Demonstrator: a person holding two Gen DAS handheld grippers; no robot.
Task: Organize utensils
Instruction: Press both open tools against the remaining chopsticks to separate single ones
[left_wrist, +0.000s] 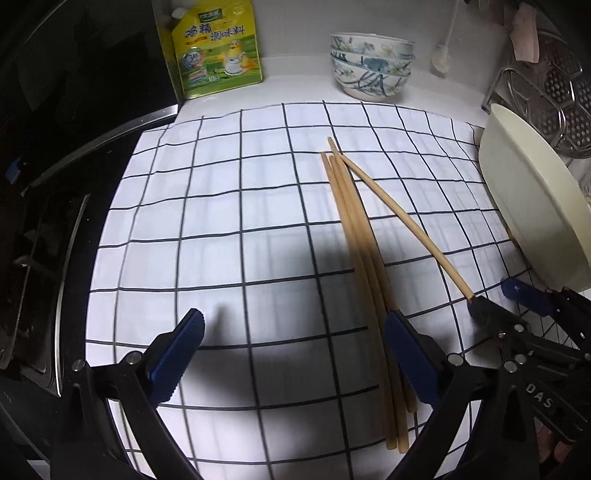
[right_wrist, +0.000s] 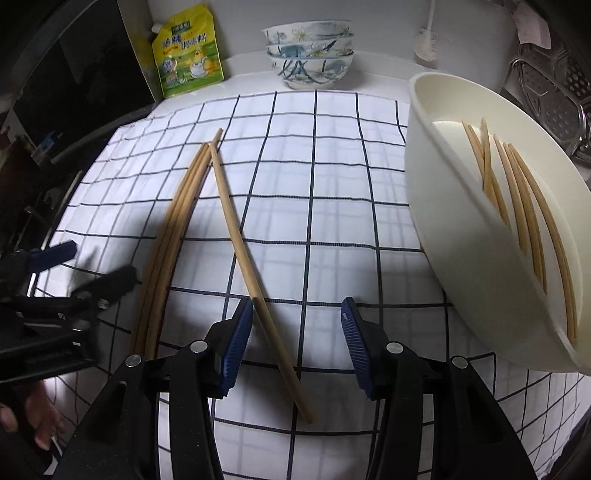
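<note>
My job is to tidy the chopsticks. They are thin wooden sticks, so I think they are very light, stiff and a bit slippery. They can roll away on the checked cloth if I bump them. I would grab one near its thick end or its middle, squeezing across the stick, not along it.

My left gripper is wide open and holds nothing. A bunch of chopsticks lies flat on the cloth, and my left gripper's right finger sits on top of their near ends.

My right gripper is about half open. One lone chopstick lies on the cloth and runs in between my right jaws. It sits just by the left pad, but the pads do not squeeze it, so I do not have hold of it yet.

Now I count. The bunch has three sticks, I think, though they lie so close that a fourth could hide there. Add the lone one and that makes four on the cloth.

The white tub stands on the right, touching the cloth. Inside it lie about seven more chopsticks.

At the back there are three bowls in a stack and one yellow bag.
</note>
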